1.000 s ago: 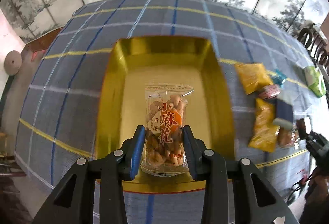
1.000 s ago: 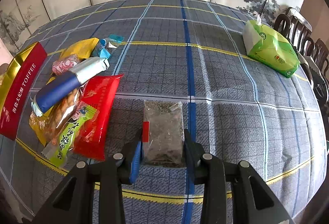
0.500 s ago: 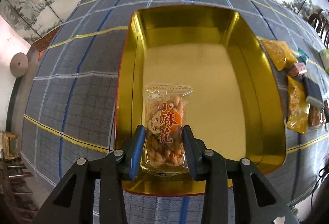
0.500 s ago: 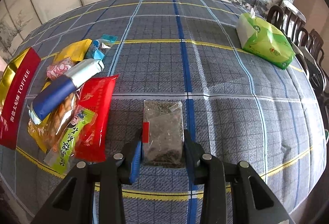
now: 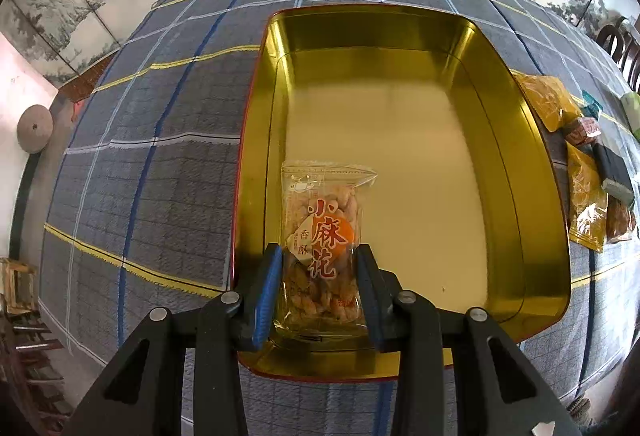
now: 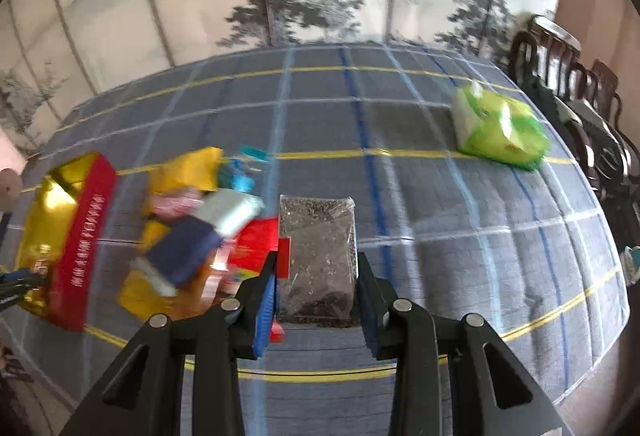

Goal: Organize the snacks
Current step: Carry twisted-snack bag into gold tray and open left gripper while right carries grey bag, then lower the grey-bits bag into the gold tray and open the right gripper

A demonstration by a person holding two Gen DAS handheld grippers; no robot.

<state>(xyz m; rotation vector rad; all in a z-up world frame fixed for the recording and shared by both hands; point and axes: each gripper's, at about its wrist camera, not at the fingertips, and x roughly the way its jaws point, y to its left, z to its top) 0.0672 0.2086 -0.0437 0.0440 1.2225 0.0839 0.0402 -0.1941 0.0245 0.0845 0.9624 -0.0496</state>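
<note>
My left gripper (image 5: 318,264) is shut on a clear bag of fried dough twists (image 5: 322,236) with red lettering. It holds the bag over the near left part of the gold tin box (image 5: 536,172), whose inside holds nothing else. My right gripper (image 6: 316,272) is shut on a clear packet of dark seeds (image 6: 318,248), held above the checked tablecloth. In the blurred right wrist view, the pile of snack packets (image 6: 192,228) lies left of the gripper, with the gold tin's red side (image 6: 84,240) at the far left.
Yellow and dark snack packets (image 5: 588,172) lie on the blue checked tablecloth (image 5: 152,164) right of the tin. A green tissue pack (image 6: 500,128) sits at the far right of the table. Dark wooden chairs (image 6: 568,76) stand beyond the right edge. A painted screen stands behind.
My left gripper has carried the twist bag closer to and over the gold tin. My right gripper has lifted with the seed packet and swung left, blurring its view.
</note>
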